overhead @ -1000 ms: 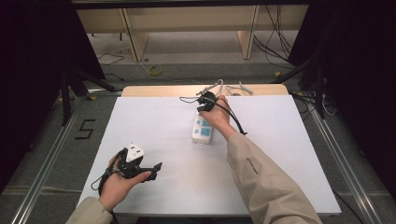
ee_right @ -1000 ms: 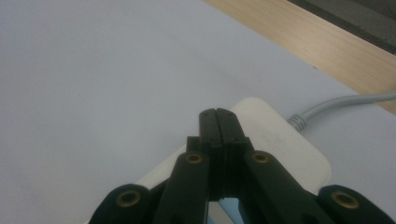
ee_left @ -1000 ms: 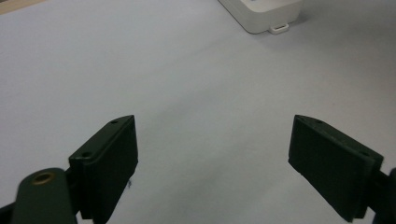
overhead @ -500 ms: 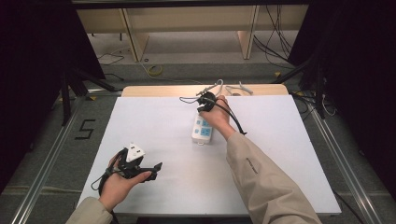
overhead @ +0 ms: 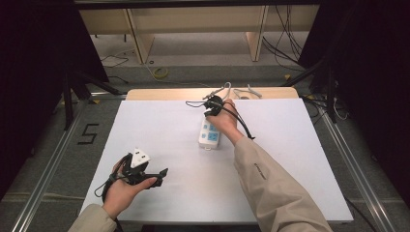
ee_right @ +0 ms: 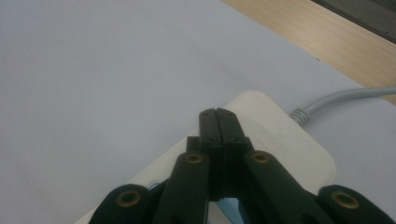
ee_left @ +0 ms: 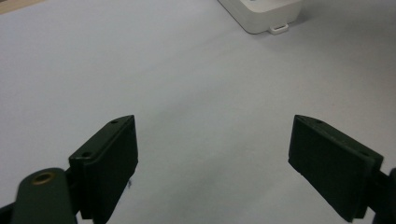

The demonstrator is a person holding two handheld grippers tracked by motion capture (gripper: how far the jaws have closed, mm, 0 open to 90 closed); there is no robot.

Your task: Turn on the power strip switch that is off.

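A white power strip with blue socket faces lies mid-table, its grey cable running off the far edge. My right gripper hovers over the strip's far end with its jaws shut and nothing between them; in the right gripper view the shut gripper is above the strip's white casing, near the cable. My left gripper rests near the front left of the table, jaws wide open. In the left gripper view the gripper frames bare table, with the strip's near end far ahead.
The white table top has a wooden strip along its far edge. Beyond it stand wooden shelf legs and loose cables on the floor. Metal rails run along both sides of the table.
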